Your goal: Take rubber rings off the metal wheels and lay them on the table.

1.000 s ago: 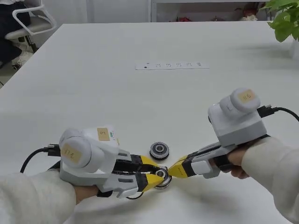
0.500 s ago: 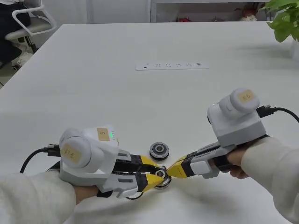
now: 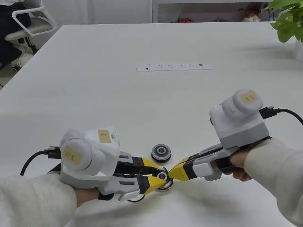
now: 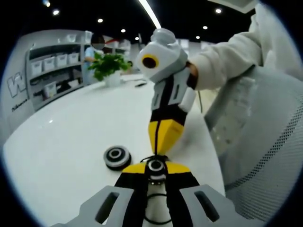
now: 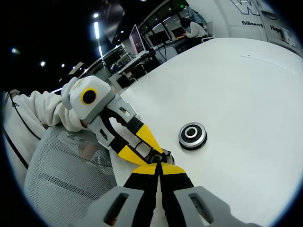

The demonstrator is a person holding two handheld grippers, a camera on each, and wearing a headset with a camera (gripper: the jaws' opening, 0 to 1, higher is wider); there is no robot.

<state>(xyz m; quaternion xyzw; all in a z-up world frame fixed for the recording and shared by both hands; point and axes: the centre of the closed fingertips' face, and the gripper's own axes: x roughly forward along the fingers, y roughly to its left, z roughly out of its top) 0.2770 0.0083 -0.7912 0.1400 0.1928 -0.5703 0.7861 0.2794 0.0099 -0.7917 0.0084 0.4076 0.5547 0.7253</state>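
Jaws of the left gripper are clamped on a metal wheel; the right gripper, angled downward, is pinched shut against it.

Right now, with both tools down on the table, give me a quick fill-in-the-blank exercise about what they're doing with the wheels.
1. The left tool is shut on a metal ____.
2. The right tool has its jaws ____, with the tips at the held wheel.
3. A second wheel lies on the table, touched by ____ tool.
4. The tips of both tools are coloured ____.

Missing words: wheel; shut; neither; yellow.
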